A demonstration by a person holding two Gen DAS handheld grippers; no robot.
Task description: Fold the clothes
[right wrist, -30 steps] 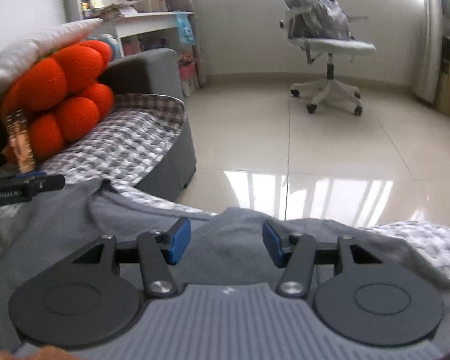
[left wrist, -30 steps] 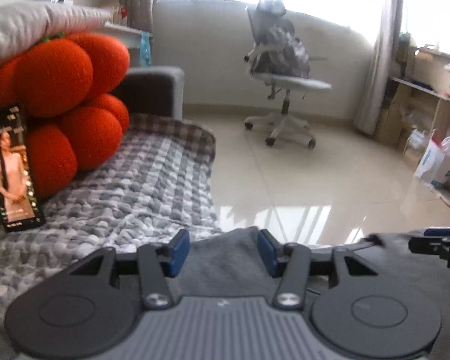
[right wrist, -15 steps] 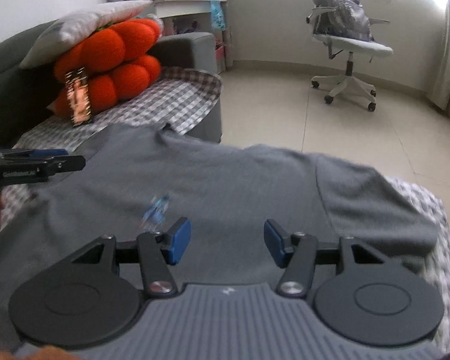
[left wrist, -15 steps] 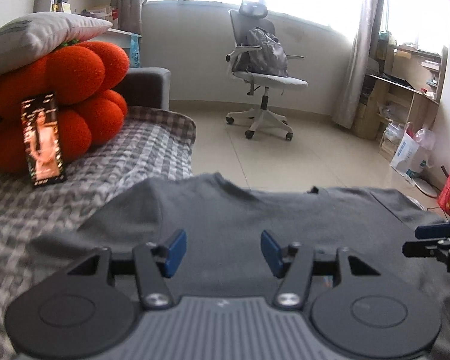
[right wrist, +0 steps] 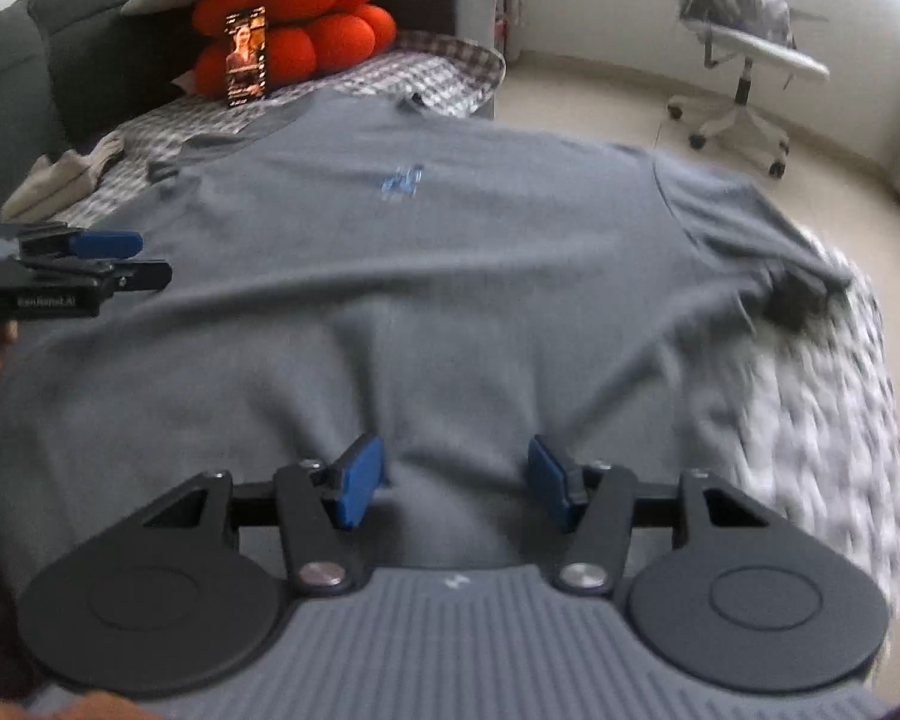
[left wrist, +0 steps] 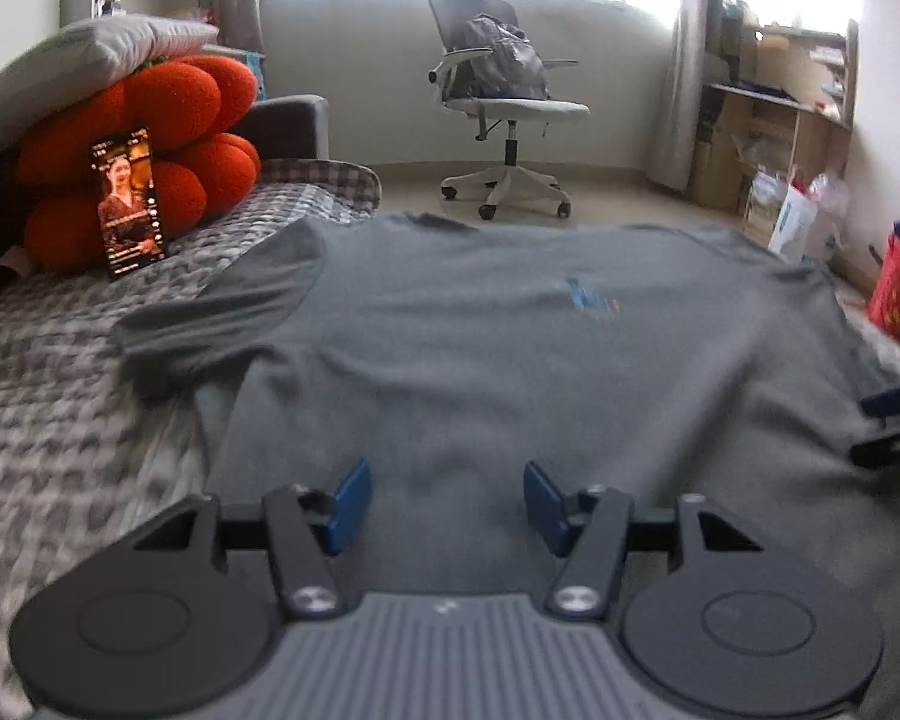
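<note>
The left gripper [left wrist: 441, 498] has just been opening its jaws and the right gripper [right wrist: 444, 489] stands about as wide; both hover over the near hem of the grey T-shirt [left wrist: 510, 348], gripping nothing. The shirt lies spread flat, chest logo [right wrist: 402, 182] up, on the checked sofa cover [left wrist: 78, 420], so laying-out looks done and every fold remains. Its right sleeve [right wrist: 768, 240] reaches the cushion's edge above open floor, while the phone [left wrist: 129, 201] and orange cushion [left wrist: 180, 120] crowd the collar's far left corner.
</note>
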